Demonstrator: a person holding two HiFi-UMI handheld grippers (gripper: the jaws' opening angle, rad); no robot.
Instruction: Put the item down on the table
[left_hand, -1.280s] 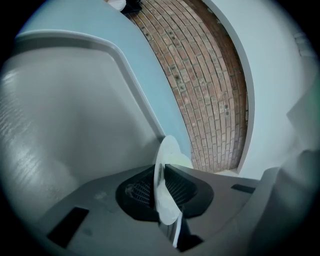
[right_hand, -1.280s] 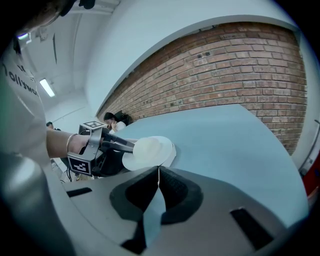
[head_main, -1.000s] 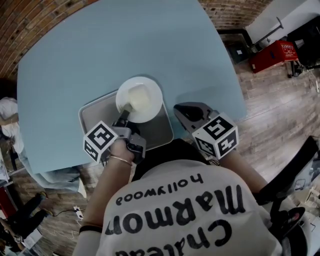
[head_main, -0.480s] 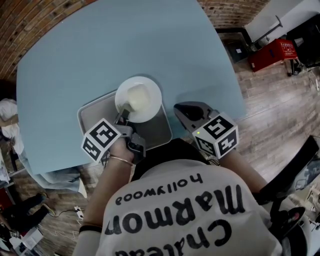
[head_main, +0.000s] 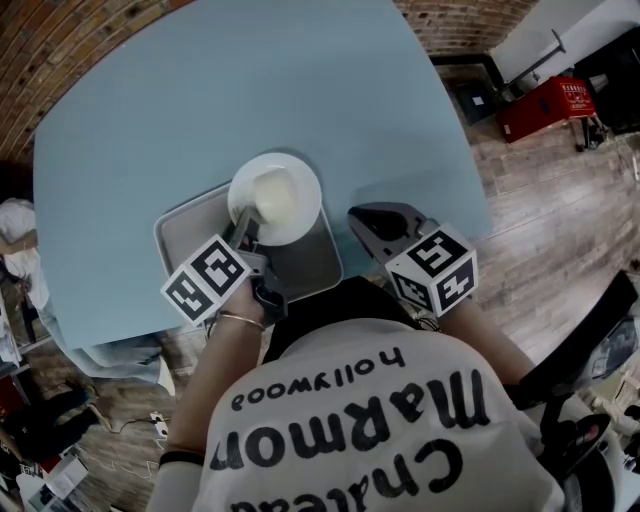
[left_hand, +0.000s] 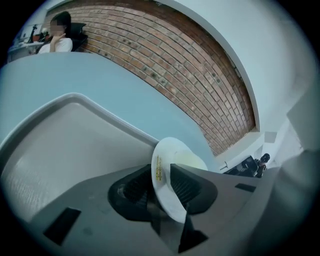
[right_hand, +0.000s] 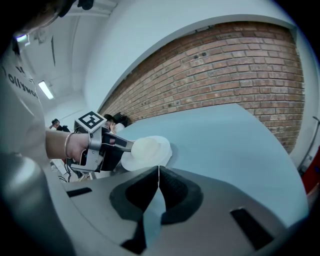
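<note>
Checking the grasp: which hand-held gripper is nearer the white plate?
Left. The left hand-held gripper grips the white plate by its rim; the right hand-held gripper, shut, sits apart at its right.

Head view looks steeply down at the table (head_main: 200, 80) — both gripper views sit low, close, sharing the plate (head_main: 312, 195).

Round white plate (head_main: 275, 197) above grey tray (head_main: 185, 240)

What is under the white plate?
The grey tray, lying on the blue table, sits below the plate, which the left gripper holds by its rim. The plate hides the tray part right beneath it.
</note>
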